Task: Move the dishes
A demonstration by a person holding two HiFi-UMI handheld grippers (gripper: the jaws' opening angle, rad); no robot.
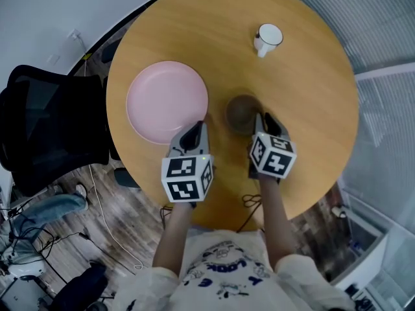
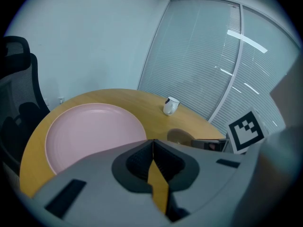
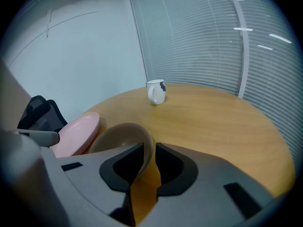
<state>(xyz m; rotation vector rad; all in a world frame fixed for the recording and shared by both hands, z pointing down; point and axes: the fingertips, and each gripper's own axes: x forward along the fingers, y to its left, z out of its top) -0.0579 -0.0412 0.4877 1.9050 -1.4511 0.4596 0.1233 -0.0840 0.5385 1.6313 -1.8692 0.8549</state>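
Three dishes are seen on the round table (image 1: pixel 311 109) in the head view: pink plate (image 1: pixel 165 101) left, brown bowl (image 1: pixel 241 112) just beside it, white mug (image 1: pixel 267 37) well apart. In the left gripper view, the left gripper (image 2: pixel 153 143) is closed with nothing between its jaws, at the plate's near edge. In the right gripper view, the right gripper (image 3: pixel 154 148) is held slightly apart around the bowl rim (a gap shows at one pad).

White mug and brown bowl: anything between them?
No, only bare wooden tabletop lies between the white mug and the brown bowl, as the head view and right gripper view show.
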